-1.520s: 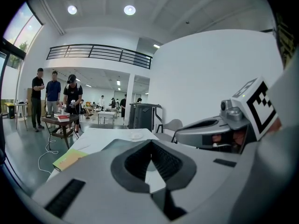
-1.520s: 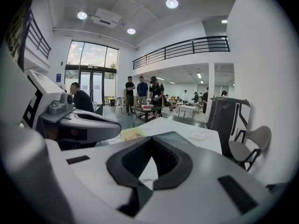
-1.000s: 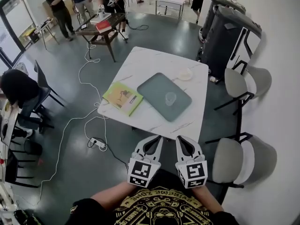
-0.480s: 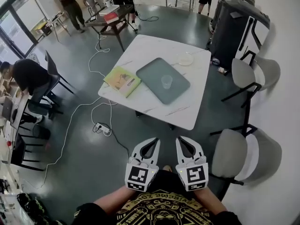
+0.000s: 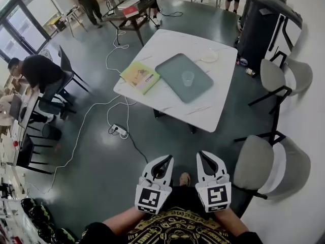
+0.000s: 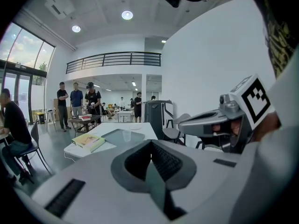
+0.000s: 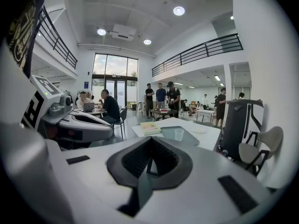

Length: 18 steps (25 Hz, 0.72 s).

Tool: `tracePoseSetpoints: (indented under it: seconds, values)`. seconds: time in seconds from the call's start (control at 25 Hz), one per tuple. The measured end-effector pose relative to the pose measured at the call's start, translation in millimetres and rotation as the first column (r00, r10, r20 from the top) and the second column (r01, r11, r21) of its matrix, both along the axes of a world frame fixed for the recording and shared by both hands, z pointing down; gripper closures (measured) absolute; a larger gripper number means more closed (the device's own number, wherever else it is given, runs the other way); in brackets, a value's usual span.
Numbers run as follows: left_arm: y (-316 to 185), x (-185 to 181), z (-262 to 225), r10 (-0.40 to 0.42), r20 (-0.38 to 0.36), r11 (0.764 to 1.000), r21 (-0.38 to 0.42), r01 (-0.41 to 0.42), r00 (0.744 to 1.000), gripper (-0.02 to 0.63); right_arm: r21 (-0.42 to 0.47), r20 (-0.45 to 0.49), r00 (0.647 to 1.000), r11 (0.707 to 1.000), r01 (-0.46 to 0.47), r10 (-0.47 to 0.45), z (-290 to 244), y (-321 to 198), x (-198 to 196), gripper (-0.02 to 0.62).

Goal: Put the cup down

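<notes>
A clear plastic cup [image 5: 188, 78] stands upright on a grey tray [image 5: 175, 67] on the white table [image 5: 203, 113], far ahead of both grippers. My left gripper [image 5: 165, 159] and right gripper [image 5: 203, 155] hover side by side close to the person's body, over the floor and well short of the table. Both are shut with nothing between the jaws. In the left gripper view the cup [image 6: 126, 135] is small and distant beyond the gripper [image 6: 150, 143]. The right gripper view shows the cup [image 7: 179, 134] on the tray [image 7: 189, 137] past that gripper [image 7: 150, 141].
A yellow book [image 5: 141, 77] lies left of the tray and a small plate [image 5: 209, 56] at the table's far corner. Grey chairs [image 5: 264, 169] stand to the right. A power strip [image 5: 118, 130] with cable lies on the floor. A seated person [image 5: 40, 72] is at left.
The person has stepped back from the table, which now sits farther off and higher in the head view. Both grippers stay shut and empty near the body.
</notes>
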State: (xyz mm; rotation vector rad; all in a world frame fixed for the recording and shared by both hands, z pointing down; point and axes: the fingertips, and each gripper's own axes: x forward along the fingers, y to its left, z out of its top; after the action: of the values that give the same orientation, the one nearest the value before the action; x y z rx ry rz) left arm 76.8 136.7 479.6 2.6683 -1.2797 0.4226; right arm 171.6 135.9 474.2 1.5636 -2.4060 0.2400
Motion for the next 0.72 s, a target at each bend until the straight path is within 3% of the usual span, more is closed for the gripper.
tracePoseSetpoints:
  seconds: [0.72]
  values:
    - [14.5,-22.4,13.1,-0.042,-0.006,0.999,0.003,0.042,0.999,0.598,-0.010,-0.019,0.998,0.998,0.057,-0.057,11.8,17.9,-28.3,0.592]
